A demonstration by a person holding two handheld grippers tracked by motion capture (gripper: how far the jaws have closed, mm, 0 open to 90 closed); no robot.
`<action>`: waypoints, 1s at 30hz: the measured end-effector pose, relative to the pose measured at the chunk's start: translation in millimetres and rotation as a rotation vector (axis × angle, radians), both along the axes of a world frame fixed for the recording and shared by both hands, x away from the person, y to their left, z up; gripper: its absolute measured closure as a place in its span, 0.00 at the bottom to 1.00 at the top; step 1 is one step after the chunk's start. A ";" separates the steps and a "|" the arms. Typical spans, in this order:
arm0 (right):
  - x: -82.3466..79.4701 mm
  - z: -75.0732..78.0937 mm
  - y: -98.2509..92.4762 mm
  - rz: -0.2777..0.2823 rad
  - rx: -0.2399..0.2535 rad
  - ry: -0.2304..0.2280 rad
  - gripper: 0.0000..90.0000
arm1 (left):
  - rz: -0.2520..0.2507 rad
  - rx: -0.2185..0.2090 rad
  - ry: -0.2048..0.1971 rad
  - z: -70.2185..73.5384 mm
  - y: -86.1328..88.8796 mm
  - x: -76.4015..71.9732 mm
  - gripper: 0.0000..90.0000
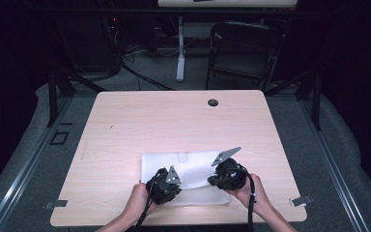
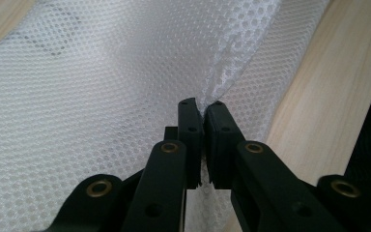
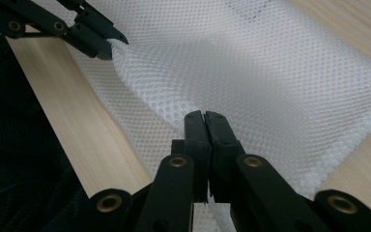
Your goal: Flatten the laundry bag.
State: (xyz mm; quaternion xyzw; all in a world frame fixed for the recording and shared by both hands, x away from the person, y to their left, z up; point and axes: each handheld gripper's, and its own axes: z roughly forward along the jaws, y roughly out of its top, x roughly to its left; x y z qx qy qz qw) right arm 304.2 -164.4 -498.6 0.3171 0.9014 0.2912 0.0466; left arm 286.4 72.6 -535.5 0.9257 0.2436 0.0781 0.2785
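Near the wooden table's point(image 1: 125, 121) front edge lies a white mesh bag point(image 1: 193, 166), pinched along its near hem by the left gripper point(image 2: 203, 108) and right gripper point(image 3: 204, 116), both clamped on mesh.

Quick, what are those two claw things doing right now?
Left gripper: shut on the white mesh fabric bag.
Right gripper: shut on the same bag's near edge.

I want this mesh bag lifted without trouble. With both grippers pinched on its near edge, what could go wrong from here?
1. The left gripper seems to pinch only a thin ridge of the white mesh bag, so the fabric could slip out.
2. The right gripper also grips near the edge; uneven pulling could stretch or snag the open weave.
3. The bag lies near the table front edge and could slide off.
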 end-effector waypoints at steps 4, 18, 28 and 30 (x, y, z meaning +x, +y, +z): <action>-1.6 1.5 -3.2 0.011 0.012 0.002 0.97 | 0.018 -0.013 0.009 3.5 1.9 2.2 0.97; -17.4 13.5 -13.4 0.038 0.035 -0.017 1.00 | 0.077 -0.045 0.061 8.3 4.0 13.3 0.97; -28.3 -22.0 -0.6 0.072 -0.060 -0.021 1.00 | 0.107 -0.073 0.051 13.8 8.2 18.1 0.97; -25.5 -27.5 3.1 0.084 -0.083 -0.021 1.00 | 0.110 -0.078 0.054 14.4 8.4 18.5 0.97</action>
